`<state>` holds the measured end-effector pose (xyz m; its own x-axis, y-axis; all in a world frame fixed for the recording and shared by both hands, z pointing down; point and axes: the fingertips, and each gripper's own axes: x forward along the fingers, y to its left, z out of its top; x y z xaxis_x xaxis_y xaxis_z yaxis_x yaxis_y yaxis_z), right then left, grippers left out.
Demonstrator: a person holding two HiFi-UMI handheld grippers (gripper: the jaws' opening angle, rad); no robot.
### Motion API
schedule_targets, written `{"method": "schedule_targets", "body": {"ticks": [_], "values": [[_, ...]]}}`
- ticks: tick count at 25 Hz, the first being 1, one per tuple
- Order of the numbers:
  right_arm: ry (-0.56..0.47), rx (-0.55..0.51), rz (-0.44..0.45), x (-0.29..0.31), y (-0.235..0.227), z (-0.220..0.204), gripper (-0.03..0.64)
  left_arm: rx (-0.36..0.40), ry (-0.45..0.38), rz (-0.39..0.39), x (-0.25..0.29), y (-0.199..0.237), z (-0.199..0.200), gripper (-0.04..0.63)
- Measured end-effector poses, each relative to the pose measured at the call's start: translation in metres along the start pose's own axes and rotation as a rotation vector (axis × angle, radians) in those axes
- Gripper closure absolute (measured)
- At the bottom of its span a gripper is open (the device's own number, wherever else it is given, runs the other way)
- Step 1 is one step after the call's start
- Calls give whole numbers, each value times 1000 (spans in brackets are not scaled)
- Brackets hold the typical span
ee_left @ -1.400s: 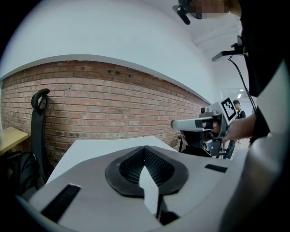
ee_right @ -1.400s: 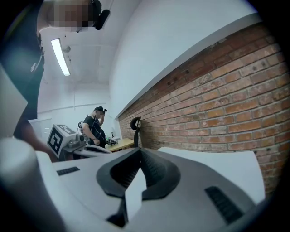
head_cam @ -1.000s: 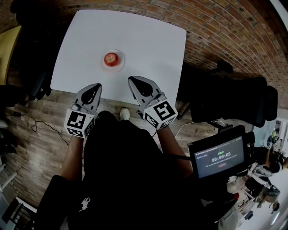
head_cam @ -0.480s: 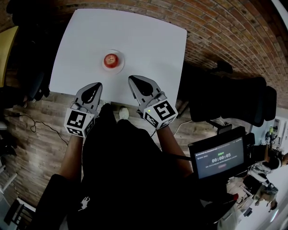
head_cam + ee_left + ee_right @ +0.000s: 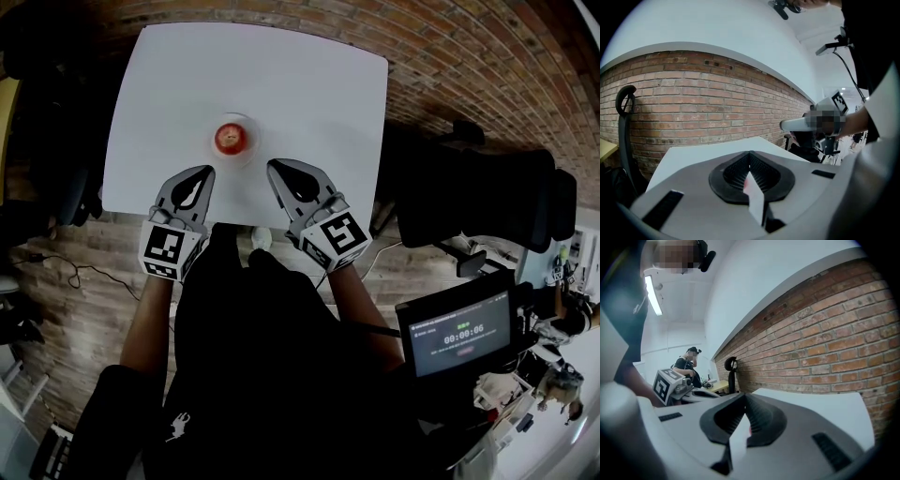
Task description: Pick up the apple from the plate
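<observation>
The head view looks steeply down on the white table [image 5: 281, 84]; the 2 gripper views look low across that same table toward the brick wall [image 5: 693, 103].

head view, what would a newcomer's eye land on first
A red apple on a small plate stands out against the white table, toward its near edge. Just below it, the left gripper and the right gripper, both with jaws together, point toward it from either side. A brick wall runs behind the table.
</observation>
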<state>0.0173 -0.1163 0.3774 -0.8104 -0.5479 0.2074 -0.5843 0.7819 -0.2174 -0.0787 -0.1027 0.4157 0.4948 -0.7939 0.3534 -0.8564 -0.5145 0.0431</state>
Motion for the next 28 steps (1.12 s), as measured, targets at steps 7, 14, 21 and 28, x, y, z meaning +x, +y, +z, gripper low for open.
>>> {"method": "schedule_targets", "body": {"ticks": [7,14,21,28], "values": [[38,-8,-11,15,-10,-9,614,25,11,-29,28,14,-11,591],[62,-2,-30,24,-15,-18,614,32,22,-45,41,26,-18,591],[75,13,-37,34,-21,-27,614,48,58,-52,55,34,-36,591],[87,3,-32,44,-25,-36,614,49,79,-47,65,40,-51,591]]}}
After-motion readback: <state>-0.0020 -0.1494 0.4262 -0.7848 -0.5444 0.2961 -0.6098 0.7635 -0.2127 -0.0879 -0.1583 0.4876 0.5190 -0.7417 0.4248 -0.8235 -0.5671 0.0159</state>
